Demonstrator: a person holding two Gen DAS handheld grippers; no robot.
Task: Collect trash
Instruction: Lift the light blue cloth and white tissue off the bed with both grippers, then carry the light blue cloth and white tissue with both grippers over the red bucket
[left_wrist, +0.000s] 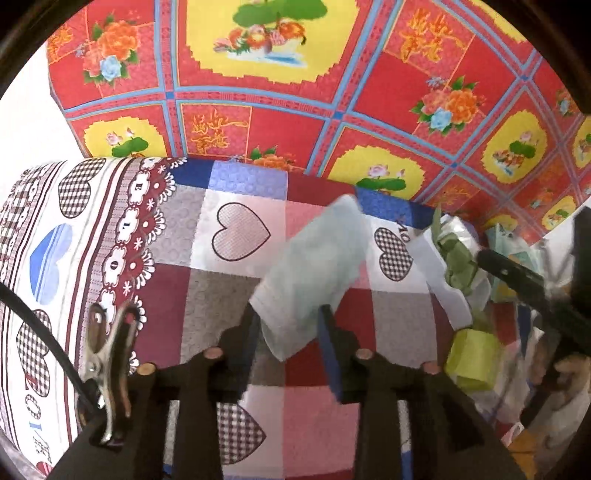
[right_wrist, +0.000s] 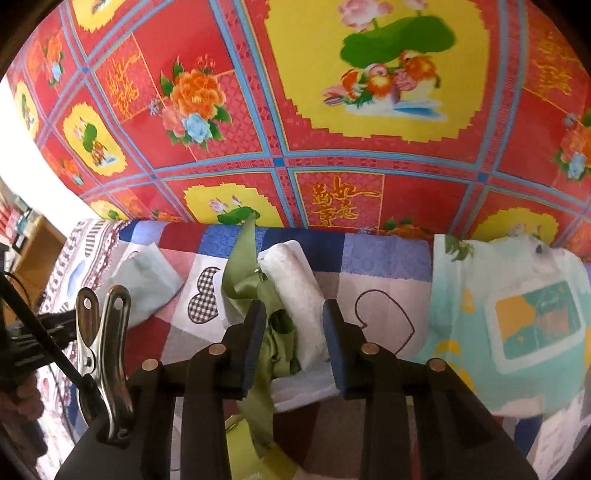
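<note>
left gripper (left_wrist: 290, 326): jaws part open, a pale blue paper piece (left_wrist: 314, 269) lies between the fingers; whether the pads press it, i cannot tell.
paper long axis: runs from the fingers forward and to the right.
right gripper (right_wrist: 295, 325): part open around a white wad (right_wrist: 295, 284) and green ribbon (right_wrist: 243, 273); grip not sure.
nearer hand: each has its own piece.

Pale sheet (left_wrist: 314, 269) motion-blurred, lower edge behind left fingers (left_wrist: 332, 354). Trash heap (left_wrist: 476, 302) cut by right edge, smeared.
</note>
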